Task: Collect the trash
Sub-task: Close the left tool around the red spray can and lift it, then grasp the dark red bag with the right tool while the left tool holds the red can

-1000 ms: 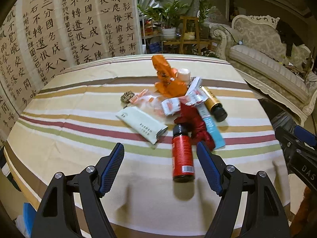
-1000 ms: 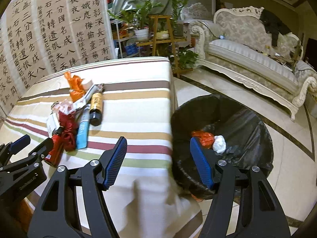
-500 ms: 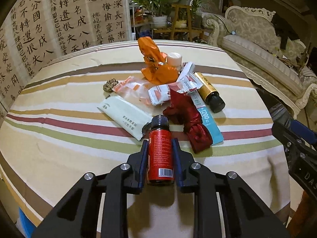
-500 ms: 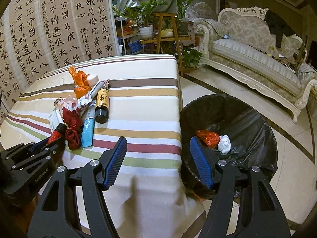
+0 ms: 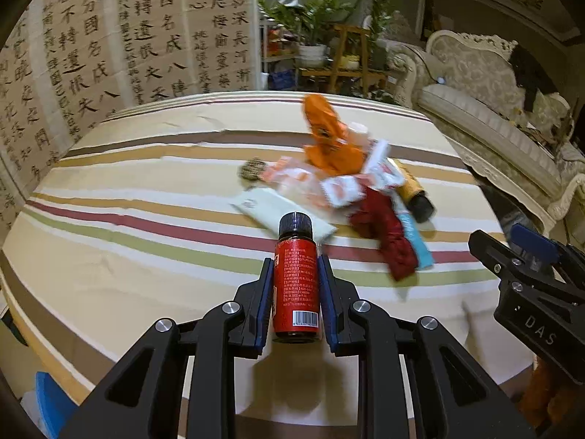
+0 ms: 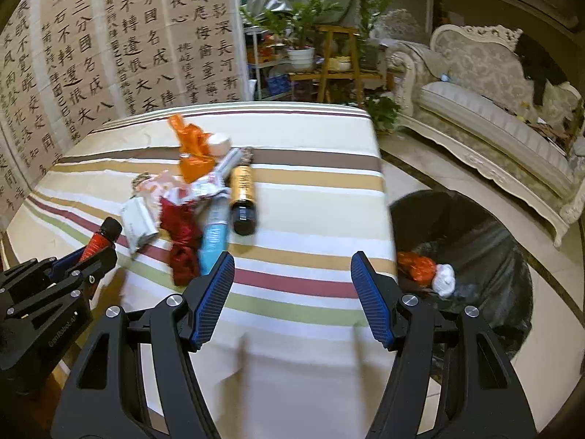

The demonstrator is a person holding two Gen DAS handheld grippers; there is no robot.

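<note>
My left gripper (image 5: 296, 259) is shut on a red bottle (image 5: 296, 285) with a black cap, gripping its sides near the front of the striped table (image 5: 128, 256). Beyond it lies a trash pile: an orange wrapper (image 5: 329, 142), a white pouch (image 5: 281, 212), a dark red wrapper (image 5: 387, 234), a blue tube (image 5: 416, 245) and a gold bottle (image 5: 413, 190). My right gripper (image 6: 292, 256) is open with nothing between its fingers, over the table's right part. In the right wrist view the left gripper (image 6: 91, 256) and red bottle (image 6: 100, 239) appear at far left.
A bin with a black liner (image 6: 475, 219) stands on the floor right of the table, holding an orange wrapper (image 6: 416, 265) and a white wad (image 6: 444, 280). A calligraphy screen (image 5: 109, 36) stands behind the table. A sofa (image 6: 493, 109) and plant stand (image 6: 336, 58) are farther back.
The left jaws closed on the red bottle that lay between them and now hold it. The right gripper has shifted left, so the trash pile sits nearer its fingers.
</note>
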